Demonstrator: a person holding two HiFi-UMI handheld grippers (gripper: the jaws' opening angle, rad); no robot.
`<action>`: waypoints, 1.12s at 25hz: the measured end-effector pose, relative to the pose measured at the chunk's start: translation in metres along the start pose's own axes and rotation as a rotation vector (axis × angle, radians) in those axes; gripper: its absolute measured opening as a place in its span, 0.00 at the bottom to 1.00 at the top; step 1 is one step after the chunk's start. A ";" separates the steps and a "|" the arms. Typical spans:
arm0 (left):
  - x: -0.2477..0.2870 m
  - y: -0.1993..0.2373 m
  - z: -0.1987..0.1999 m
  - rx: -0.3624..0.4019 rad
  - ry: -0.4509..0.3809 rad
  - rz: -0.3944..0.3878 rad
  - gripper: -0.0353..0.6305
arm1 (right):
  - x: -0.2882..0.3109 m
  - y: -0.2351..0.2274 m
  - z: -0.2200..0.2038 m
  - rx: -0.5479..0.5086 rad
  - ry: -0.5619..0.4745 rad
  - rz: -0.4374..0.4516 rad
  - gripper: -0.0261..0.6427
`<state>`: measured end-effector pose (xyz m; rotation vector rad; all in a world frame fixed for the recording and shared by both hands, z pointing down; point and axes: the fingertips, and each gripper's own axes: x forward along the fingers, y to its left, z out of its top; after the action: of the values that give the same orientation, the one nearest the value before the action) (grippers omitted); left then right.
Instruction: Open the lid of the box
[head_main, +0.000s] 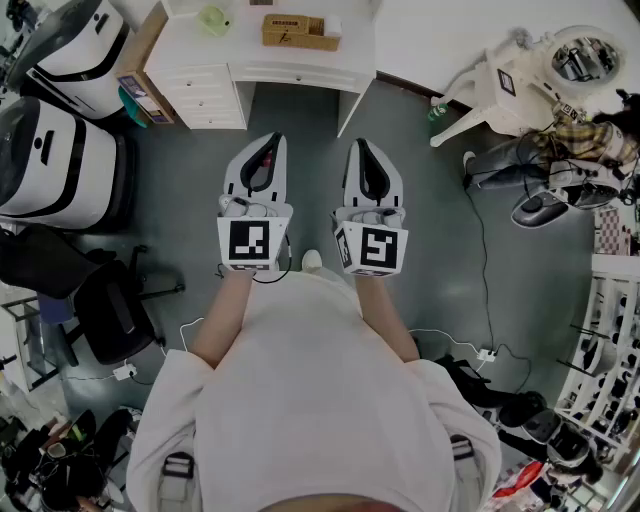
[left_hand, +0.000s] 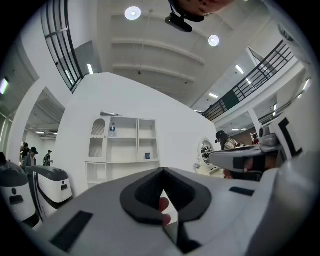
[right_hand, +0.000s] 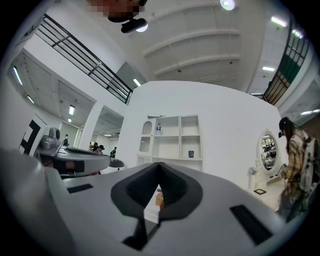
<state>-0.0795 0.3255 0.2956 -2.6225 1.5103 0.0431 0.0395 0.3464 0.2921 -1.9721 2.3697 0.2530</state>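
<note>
Where the box sits: a small tan wooden box (head_main: 298, 32) stands on the white desk with drawers (head_main: 240, 45) at the top of the head view, well apart from both tools.
Left gripper (head_main: 272, 140): jaws together with nothing between them, pointing forward toward the desk.
Right gripper (head_main: 358, 146): jaws likewise closed on nothing, pointing the same way.
Bearing: the box lies straight ahead of the pair, roughly between their two lines. In the right gripper view it shows through the notch below the meeting tips, dead ahead.
Long axis: the box's long side runs left to right across the head view, crosswise to the way the grippers point.
Nearer hand: no clear difference — the left tip lines up near the box's left end, the right tip just past its right end.
Lid: it looks shut, though too small to be sure, so the task is judged not yet begun.
Next move calls for: a forward reach to the desk, with the jaws parted before they can take the lid's edge.
</note>
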 end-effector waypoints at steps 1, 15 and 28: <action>0.001 0.000 0.002 0.011 -0.006 -0.003 0.05 | 0.001 0.000 0.002 -0.005 -0.008 -0.001 0.03; 0.035 -0.023 -0.001 0.086 0.010 0.021 0.05 | 0.005 -0.041 0.001 -0.022 -0.063 0.000 0.04; 0.113 -0.016 -0.030 0.085 0.017 0.077 0.05 | 0.061 -0.109 -0.036 0.027 -0.059 0.029 0.04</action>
<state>-0.0100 0.2328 0.3170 -2.5044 1.5815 -0.0358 0.1376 0.2622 0.3088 -1.8930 2.3534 0.2750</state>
